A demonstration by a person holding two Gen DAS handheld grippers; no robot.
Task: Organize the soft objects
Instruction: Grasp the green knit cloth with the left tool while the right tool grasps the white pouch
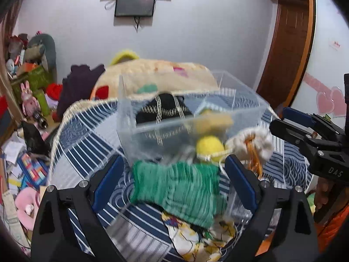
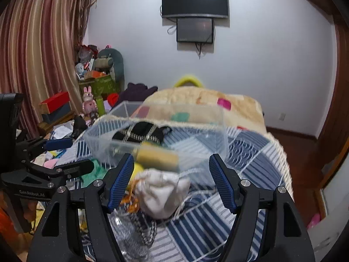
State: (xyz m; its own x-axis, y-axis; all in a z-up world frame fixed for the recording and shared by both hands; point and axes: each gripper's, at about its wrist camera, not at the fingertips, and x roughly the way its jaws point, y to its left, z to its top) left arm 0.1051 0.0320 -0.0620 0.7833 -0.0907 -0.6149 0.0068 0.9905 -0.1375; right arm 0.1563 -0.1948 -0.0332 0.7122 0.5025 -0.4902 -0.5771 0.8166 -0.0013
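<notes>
Ribbed green knit cloth (image 1: 174,193), clear rigid box (image 1: 192,118), crumpled white pouch (image 2: 162,193)

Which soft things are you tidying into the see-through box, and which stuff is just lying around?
For the job:
- clear box
- green knit
- yellow ball
- white pouch
- black cloth inside the box

Just lying about:
- pink rabbit toy
- red box
- wall screen
- curtain

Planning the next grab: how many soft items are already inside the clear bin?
2: a black cloth at the back of the bin, a tan roll by its front wall. Blur may hide more.
</notes>
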